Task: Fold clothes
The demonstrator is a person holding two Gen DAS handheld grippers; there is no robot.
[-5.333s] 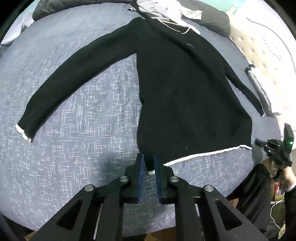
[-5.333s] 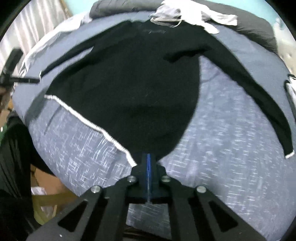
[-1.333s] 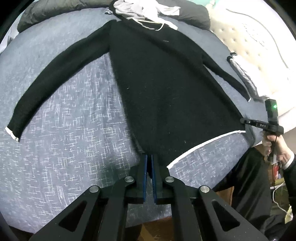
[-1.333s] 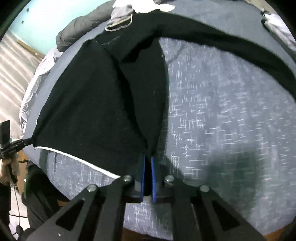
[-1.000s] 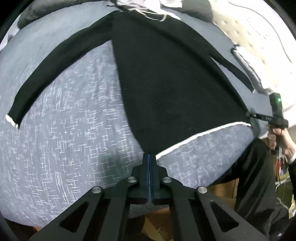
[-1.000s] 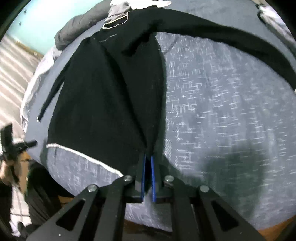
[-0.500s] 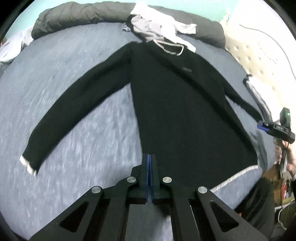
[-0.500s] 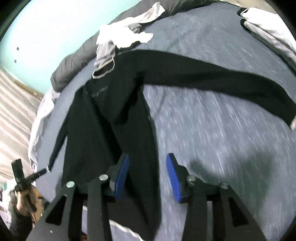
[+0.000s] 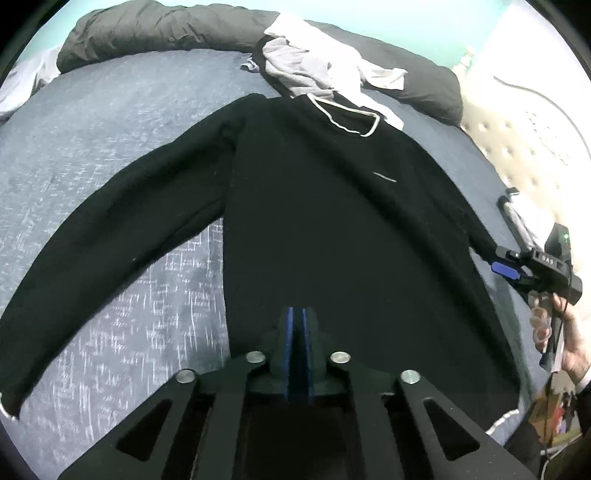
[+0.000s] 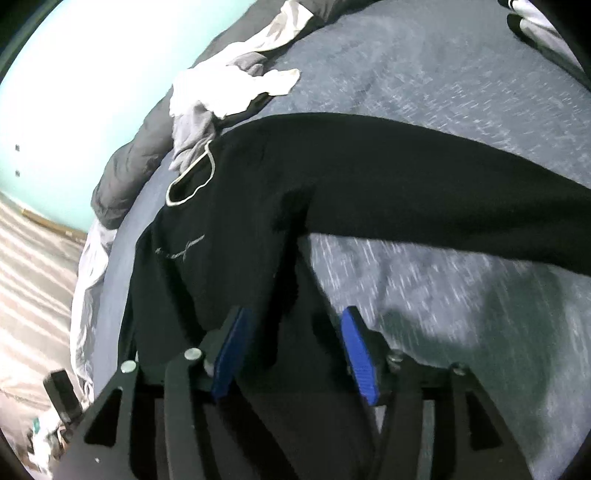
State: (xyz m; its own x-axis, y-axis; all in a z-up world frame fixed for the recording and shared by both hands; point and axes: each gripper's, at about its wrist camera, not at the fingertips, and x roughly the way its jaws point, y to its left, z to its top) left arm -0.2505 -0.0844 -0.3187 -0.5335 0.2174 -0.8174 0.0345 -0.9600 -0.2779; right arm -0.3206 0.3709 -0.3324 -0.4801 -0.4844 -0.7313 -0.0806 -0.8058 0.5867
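Left-wrist view, left to right: a black long-sleeved knit sweater with a white-trimmed neckline and hem [image 9: 332,229] lies flat, front up, on the blue-grey flecked bedspread [image 9: 110,122]; one sleeve runs down toward the lower left edge, where its white cuff just shows, and the body fills the centre. Your left gripper [image 9: 296,332] hovers over the lower body of the sweater with its blue-padded jaws a narrow slit apart and opening; no cloth sits between them. Beyond the collar, a heap of grey and white garments [image 9: 317,66] rests against a dark grey rolled duvet [image 9: 166,33] at the far side of the bed. At the right edge, your right hand [image 9: 557,332] carries the right gripper [image 9: 506,271] above the sweater's other sleeve, beside a cream tufted headboard [image 9: 524,147]. Right-wrist view, left to right: the collar and a small chest logo lie at centre left, and a sleeve stretches away to the right across the bedspread. Your right gripper's blue pads [image 10: 356,354] stand well apart and are opening; the side of the sweater's body lies below and between them, with neither pad pressing on it.
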